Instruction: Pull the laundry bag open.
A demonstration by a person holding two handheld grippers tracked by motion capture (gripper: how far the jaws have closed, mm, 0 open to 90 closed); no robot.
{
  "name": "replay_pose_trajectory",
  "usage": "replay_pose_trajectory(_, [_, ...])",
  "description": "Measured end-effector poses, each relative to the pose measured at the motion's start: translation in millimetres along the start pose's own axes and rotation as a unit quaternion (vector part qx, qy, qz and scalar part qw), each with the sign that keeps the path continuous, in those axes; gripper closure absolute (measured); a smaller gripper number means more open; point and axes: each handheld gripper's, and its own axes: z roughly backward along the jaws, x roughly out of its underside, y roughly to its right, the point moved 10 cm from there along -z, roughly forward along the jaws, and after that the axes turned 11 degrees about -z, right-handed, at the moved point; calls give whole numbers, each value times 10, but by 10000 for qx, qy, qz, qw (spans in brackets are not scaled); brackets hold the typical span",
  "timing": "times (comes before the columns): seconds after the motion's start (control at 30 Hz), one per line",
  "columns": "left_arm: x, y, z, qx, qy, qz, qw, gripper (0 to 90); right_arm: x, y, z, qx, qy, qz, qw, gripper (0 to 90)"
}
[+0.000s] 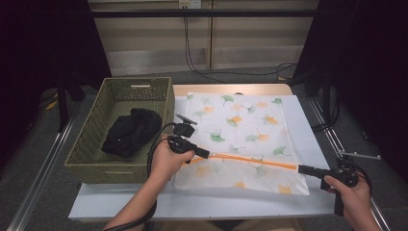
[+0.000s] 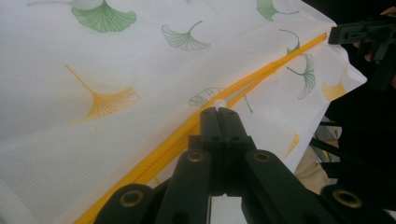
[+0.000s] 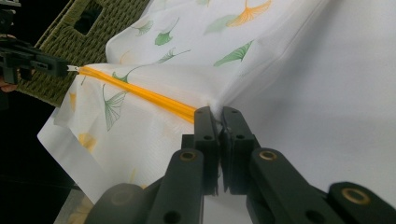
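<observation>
- At the far left of the high view stands a green woven basket point(image 1: 96, 144), its near wall close to the table's front edge; a dark bundle of cloth point(image 1: 131, 131) lies inside it (crumpled, no shape to make out).
- Just right of the basket, the left hand point(image 1: 166, 161) holds the left gripper point(image 1: 206, 154), which points rightward along the table. In the left gripper view its jaws are pressed together on the small white zipper pull point(image 2: 219, 101) at the near end of the orange zipper point(image 2: 261, 77).
- The white mesh bag point(image 1: 240, 125), printed with green and orange ginkgo leaves, lies flat across the middle of the white table point(image 1: 308, 130), its left edge close beside the basket. The zipper runs across the bag's near part, from the left gripper toward the right one, slightly downhill in the high view.
- The zipper looks closed along the stretch between the two grippers (two orange tapes lying side by side).
- At the right, the right hand point(image 1: 353, 195) holds the right gripper point(image 1: 304, 169), aimed leftward. In the right gripper view its jaws are closed, pinching the bag's fabric at the far end of the zipper, where the cloth puckers up between them.
- The two grippers face each other, well apart, with the zipper drawn straight between them.
</observation>
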Motion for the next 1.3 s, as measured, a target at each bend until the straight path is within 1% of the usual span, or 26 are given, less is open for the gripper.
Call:
replay_pose_trajectory(0.03, [2, -13, 15, 25, 7, -26, 10000, 900, 5, -2, -1, -2, -21, -25, 10000, 867])
replay_pose_trajectory(0.07, [0, -27, 22, -79, 21, 38, 10000, 900, 5, -2, -5, -4, -18, -24, 10000, 868])
replay_pose_trajectory(0.17, [18, -62, 68, -86, 12, 32, 10000, 900, 4, 8, -2, 36, -18, -11, 10000, 868])
replay_pose_trajectory(0.23, [19, -68, 97, -81, 60, 110, 9999, 900, 2, 18, 0, 28, -2, -1, 10000, 867])
replay_pose_trajectory(0.27, [37, -90, 118, -111, -23, 55, 9999, 900, 3, 24, 0, 50, -7, 0, 10000, 867])
replay_pose_trajectory(0.3, [17, -94, 131, -137, 102, 164, 9997, 900, 4, 24, -1, 46, -12, -6, 10000, 868])
replay_pose_trajectory(0.33, [24, -106, 149, -167, 66, 139, 9997, 900, 2, 25, -3, 39, -12, 4, 10000, 868])
replay_pose_trajectory(0.37, [-6, -80, 139, -131, 207, 337, 9991, 900, 1, 28, -4, 52, -8, 7, 10000, 868])
replay_pose_trajectory(0.4, [33, -124, 176, -183, 25, 94, 9998, 900, -1, 33, -4, 70, -9, 10, 10000, 868])
replay_pose_trajectory(0.47, [28, -120, 188, -122, 54, 119, 9998, 900, 2, 30, -2, 73, -20, -14, 10000, 868])
replay_pose_trajectory(0.5, [3, -113, 182, -166, 194, 319, 9992, 900, 2, 25, -2, 51, -16, -45, 10000, 868])
replay_pose_trajectory(0.57, [42, -165, 228, -202, 65, 153, 9997, 900, -1, 31, 3, 59, -5, -29, 10000, 868])
replay_pose_trajectory(0.6, [49, -169, 242, -171, 71, 210, 9996, 900, -5, 36, 4, 58, 10, -16, 10000, 867])
replay_pose_trajectory(0.63, [43, -183, 256, -220, 140, 284, 9993, 900, -8, 41, 5, 61, 18, -8, 10000, 868])
replay_pose_trajectory(0.7, [63, -210, 295, -196, 121, 242, 9994, 900, -6, 44, 4, 63, 21, -11, 10000, 868])
replay_pose_trajectory(0.73, [41, -213, 299, -271, 265, 407, 9984, 900, -4, 46, 5, 68, 13, -41, 10000, 868])
replay_pose_trajectory(0.8, [65, -232, 345, -224, 196, 299, 9991, 900, -7, 53, 1, 78, 25, -60, 9999, 868])
replay_pose_trajectory(0.87, [69, -239, 365, -277, 205, 359, 9988, 900, -7, 54, 5, 72, 22, -60, 10000, 867])
replay_pose_trajectory(0.93, [76, -246, 384, -245, 206, 362, 9988, 900, -13, 54, 5, 68, 39, -54, 10000, 867])
replay_pose_trajectory(0.97, [81, -261, 395, -302, 204, 367, 9987, 900, -14, 56, 6, 78, 41, -45, 10000, 868])
replay_pose_trajectory(1.03, [89, -266, 406, -260, 233, 424, 9985, 900, -15, 57, 8, 75, 44, -42, 10000, 868])
replay_pose_trajectory(1.07, [102, -287, 421, -308, 199, 361, 9987, 900, -13, 60, 7, 87, 38, -39, 9999, 868])
replay_pose_trajectory(1.1, [95, -274, 423, -254, 271, 448, 9983, 900, -11, 61, 9, 92, 30, -48, 9999, 867])
replay_pose_trajectory(1.2, [124, -300, 441, -297, 208, 412, 9985, 900, -14, 69, 8, 102, 35, -31, 9999, 868])
replay_pose_trajectory(1.27, [128, -307, 433, -312, 230, 465, 9982, 900, -16, 70, 9, 101, 36, -37, 9999, 868])
replay_pose_trajectory(1.3, [147, -327, 445, -336, 153, 370, 9986, 900, -17, 70, 8, 109, 40, -28, 9999, 868])
